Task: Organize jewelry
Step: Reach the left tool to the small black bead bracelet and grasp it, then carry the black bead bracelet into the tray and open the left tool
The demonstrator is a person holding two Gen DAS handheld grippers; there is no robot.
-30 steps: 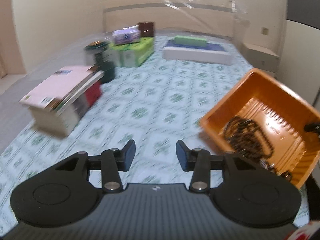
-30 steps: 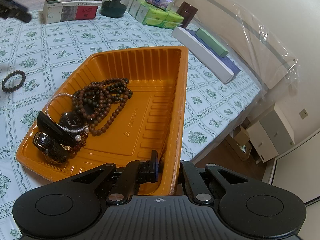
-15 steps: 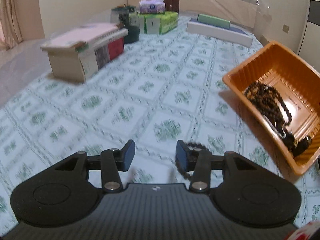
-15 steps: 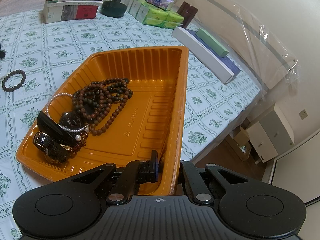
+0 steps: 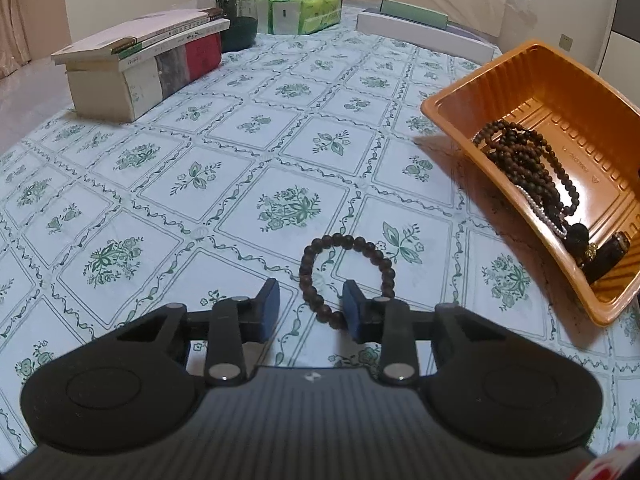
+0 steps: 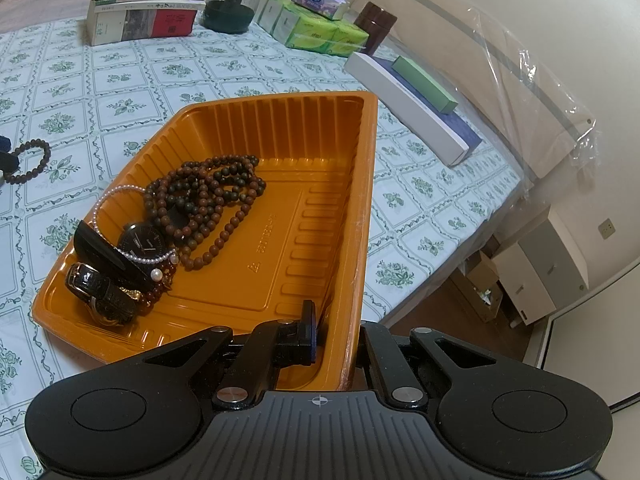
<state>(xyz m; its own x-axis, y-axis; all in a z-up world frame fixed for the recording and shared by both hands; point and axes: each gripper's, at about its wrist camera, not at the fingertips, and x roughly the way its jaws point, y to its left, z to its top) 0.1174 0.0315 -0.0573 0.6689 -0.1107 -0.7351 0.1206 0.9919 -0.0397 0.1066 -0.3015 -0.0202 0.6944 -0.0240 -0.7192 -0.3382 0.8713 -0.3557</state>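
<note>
The left gripper (image 5: 310,304) is low over the flowered tablecloth (image 5: 200,168) with its jaws spread but just narrowing, and the near left arc of a dark bead bracelet (image 5: 346,270) lies between its 2 blue pads (image 5: 269,306), not pinched by either. The rest of the bracelet's loop lies flat on the cloth ahead of the right-hand pad. Up and to the right of this claw the orange tray (image 5: 456,120) sits tilted, its far side raised.

The right gripper (image 6: 336,332) is pressed together on the tray's near right wall (image 6: 360,240), 1 finger (image 6: 308,332) inside the tray and the other outside the rim. Ahead and left of that claw, in the tray's lower corner, lie long brown bead strands (image 6: 208,196), a thin pearl string (image 6: 132,256), a black-faced watch (image 6: 142,240) and a dark strap (image 6: 100,292), all tangled together. Far ahead of both claws stand a stack of books (image 5: 152,60), a dark glass jar (image 5: 236,12), green tissue packs (image 5: 300,12) and a long white box (image 5: 420,34)
</note>
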